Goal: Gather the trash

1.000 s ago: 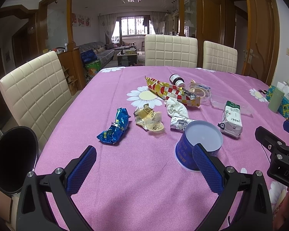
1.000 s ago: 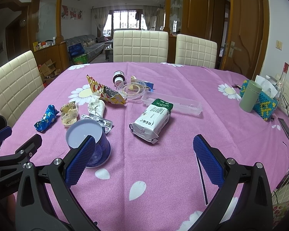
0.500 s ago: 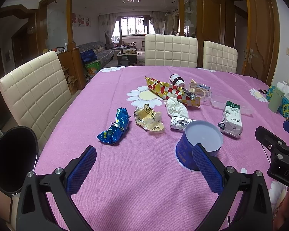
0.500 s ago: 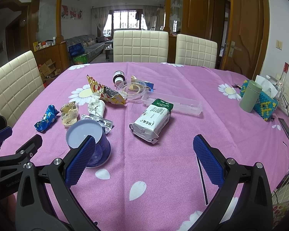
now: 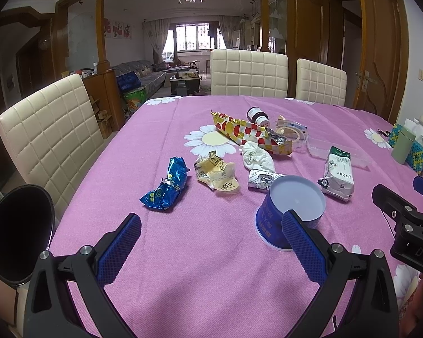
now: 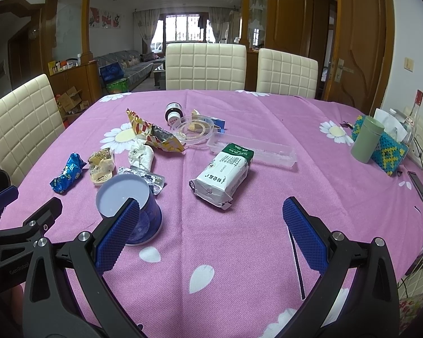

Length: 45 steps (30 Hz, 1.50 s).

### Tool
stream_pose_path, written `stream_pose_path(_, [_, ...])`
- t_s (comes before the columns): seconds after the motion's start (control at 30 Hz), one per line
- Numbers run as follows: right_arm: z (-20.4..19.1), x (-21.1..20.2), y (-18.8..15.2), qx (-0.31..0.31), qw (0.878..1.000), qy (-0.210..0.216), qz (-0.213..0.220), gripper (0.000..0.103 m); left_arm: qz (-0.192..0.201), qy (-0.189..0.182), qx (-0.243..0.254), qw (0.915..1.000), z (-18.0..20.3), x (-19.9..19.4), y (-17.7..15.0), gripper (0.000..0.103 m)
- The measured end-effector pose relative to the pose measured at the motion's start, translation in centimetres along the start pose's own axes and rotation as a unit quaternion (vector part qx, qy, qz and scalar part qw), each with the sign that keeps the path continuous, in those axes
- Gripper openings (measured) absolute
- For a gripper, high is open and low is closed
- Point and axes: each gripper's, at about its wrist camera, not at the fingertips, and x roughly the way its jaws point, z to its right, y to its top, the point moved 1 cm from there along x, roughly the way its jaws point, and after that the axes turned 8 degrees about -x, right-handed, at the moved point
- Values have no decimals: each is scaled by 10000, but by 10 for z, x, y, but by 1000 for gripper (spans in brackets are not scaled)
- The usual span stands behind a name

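Observation:
Trash lies on the purple tablecloth [image 5: 183,253]: a blue wrapper [image 5: 166,188], a yellow wrapper [image 5: 215,174], a white crumpled tissue [image 5: 256,156], a foil blister pack [image 5: 260,179], a red-yellow snack bag [image 5: 248,132], an upside-down blue paper cup [image 5: 289,211] and a white milk carton [image 5: 338,173]. My left gripper [image 5: 211,242] is open and empty, hovering near the table's front edge, the cup by its right finger. My right gripper [image 6: 208,231] is open and empty, with the cup [image 6: 129,205] behind its left finger and the carton [image 6: 225,174] ahead.
A black round bin [image 5: 19,233] stands at the table's left side. A clear tray [image 6: 253,150], round clear lid [image 6: 196,128], small dark jar [image 6: 173,112], green tumbler [image 6: 366,139] and beaded tissue box [image 6: 389,152] sit farther back. Cream chairs [image 5: 50,138] surround the table.

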Motion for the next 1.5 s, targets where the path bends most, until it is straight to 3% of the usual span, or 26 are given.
stream_pose_path(0.97, [0,1,-1,6,10000,4,-19,100,-47,-39,52,10000,5,0,-3,97])
stream_pose_path(1.33, [30,11,-3,450,9988,-216,32,100,-475,-846,580,9936,36,19,-5,97])
stream_pose_path(1.5, [46,19,-3,568,9980,-288,-22,100,-667,-925,879,9896,67,42,-1,97])
